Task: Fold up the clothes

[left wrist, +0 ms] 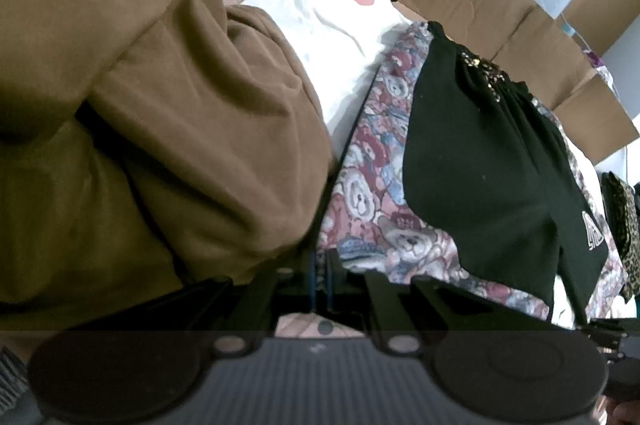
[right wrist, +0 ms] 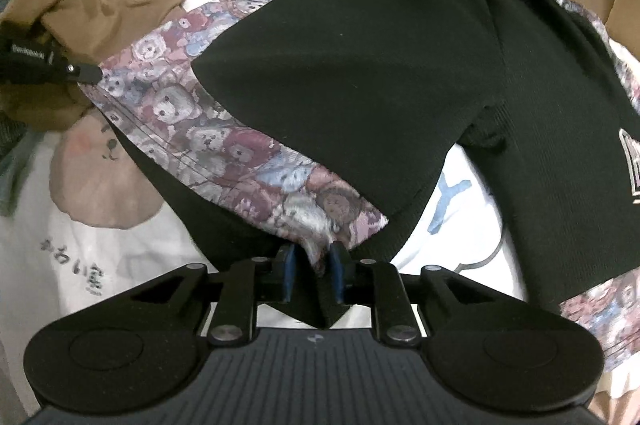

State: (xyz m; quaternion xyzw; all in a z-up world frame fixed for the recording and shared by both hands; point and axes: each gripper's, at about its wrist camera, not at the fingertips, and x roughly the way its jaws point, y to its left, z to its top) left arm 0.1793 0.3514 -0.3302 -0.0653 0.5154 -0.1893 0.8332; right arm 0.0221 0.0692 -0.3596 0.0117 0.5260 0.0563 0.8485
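Right gripper (right wrist: pixel 314 275) pinches the bear-print cloth's (right wrist: pixel 224 141) hem at 6 o'clock; left gripper (left wrist: pixel 322 285) is clamped on its other edge. Black shorts (right wrist: pixel 360 73) lie on it unfolded; folding seems barely begun.

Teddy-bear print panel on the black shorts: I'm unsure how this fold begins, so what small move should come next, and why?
Probably lift both grippers and carry that edge over the black knit shorts. The right gripper pinches the teddy-bear print panel at its hem, and the left gripper, jaws shut, grips the same side.
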